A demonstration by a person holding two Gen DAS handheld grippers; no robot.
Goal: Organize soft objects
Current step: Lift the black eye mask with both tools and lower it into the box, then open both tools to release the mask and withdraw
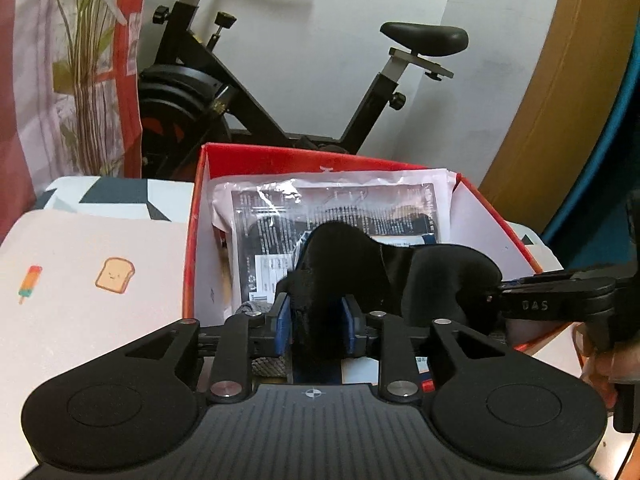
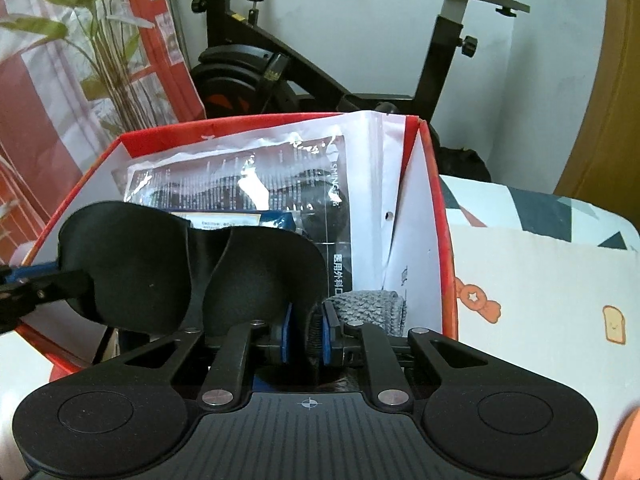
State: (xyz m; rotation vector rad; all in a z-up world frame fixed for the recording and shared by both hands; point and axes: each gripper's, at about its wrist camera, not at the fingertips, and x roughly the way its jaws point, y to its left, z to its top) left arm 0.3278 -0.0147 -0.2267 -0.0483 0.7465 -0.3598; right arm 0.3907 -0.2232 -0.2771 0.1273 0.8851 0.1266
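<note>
A black eye mask (image 1: 400,272) hangs over the open red box (image 1: 280,156). My left gripper (image 1: 316,320) is shut on one end of the mask. My right gripper (image 2: 306,336) is shut on the other end, and the mask (image 2: 160,264) spreads left above the red box (image 2: 436,208). The right gripper also shows in the left wrist view at the right (image 1: 520,296). Inside the box lie a clear plastic pouch with black print (image 1: 332,208), also seen in the right wrist view (image 2: 248,176), and a grey knitted item (image 2: 372,308).
The box stands on a bed sheet with toast and candy prints (image 1: 92,280), which also shows in the right wrist view (image 2: 540,300). A black exercise bike (image 1: 248,92) stands behind the box. A plant (image 1: 84,80) and red-white fabric are at the left. A wooden door (image 1: 560,100) is at the right.
</note>
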